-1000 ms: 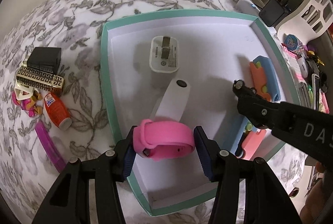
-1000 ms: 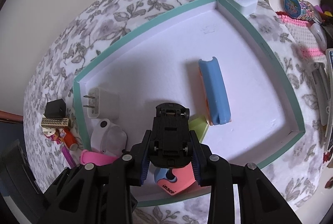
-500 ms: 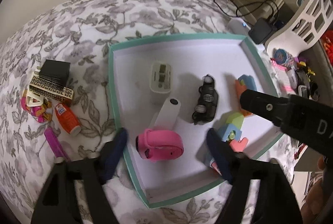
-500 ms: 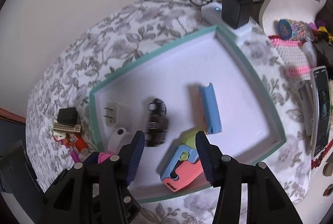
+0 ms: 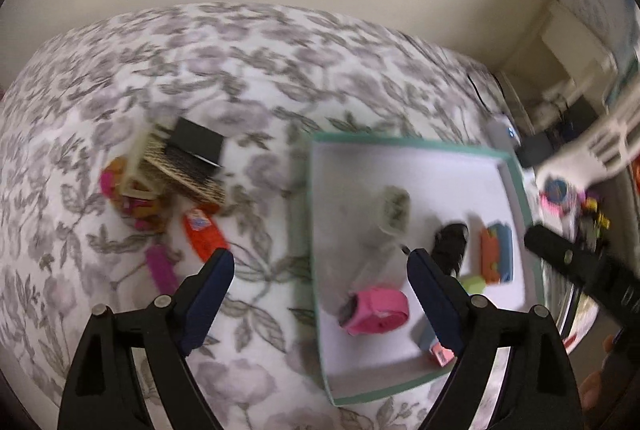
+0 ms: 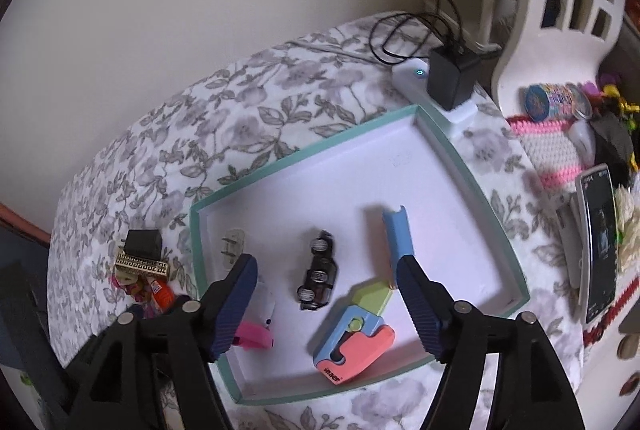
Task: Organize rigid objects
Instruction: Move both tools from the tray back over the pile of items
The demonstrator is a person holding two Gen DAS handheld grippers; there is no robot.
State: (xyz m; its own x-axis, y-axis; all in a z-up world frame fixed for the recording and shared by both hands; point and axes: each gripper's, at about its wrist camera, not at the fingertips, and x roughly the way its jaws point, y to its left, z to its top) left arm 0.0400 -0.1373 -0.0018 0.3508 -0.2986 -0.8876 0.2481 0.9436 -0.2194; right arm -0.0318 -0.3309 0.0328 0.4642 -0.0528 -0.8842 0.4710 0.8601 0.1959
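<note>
Above a flower-patterned bed, both tools hang with jaws spread wide and nothing between them, each having just been opening. The left tool straddles the teal rim of a white tray; the right tool hovers over the tray's middle. Inside the tray lie a black toy car, a white plug, a pink watch band, a blue case and a folding toy in green, blue and coral.

Only the right view is sharp enough to show the car on its back with wheels up, the plug's two prongs, and lettering on the coral piece. It alone takes in the black charger on a white power strip at the tray's far corner, and a phone off to the side.

Blurred throughout, the left view alone shows the whole pile still outside the tray: a black box on a patterned gold box, an orange bottle and a magenta stick beside them. It also catches the other tool's black finger at the right edge.
</note>
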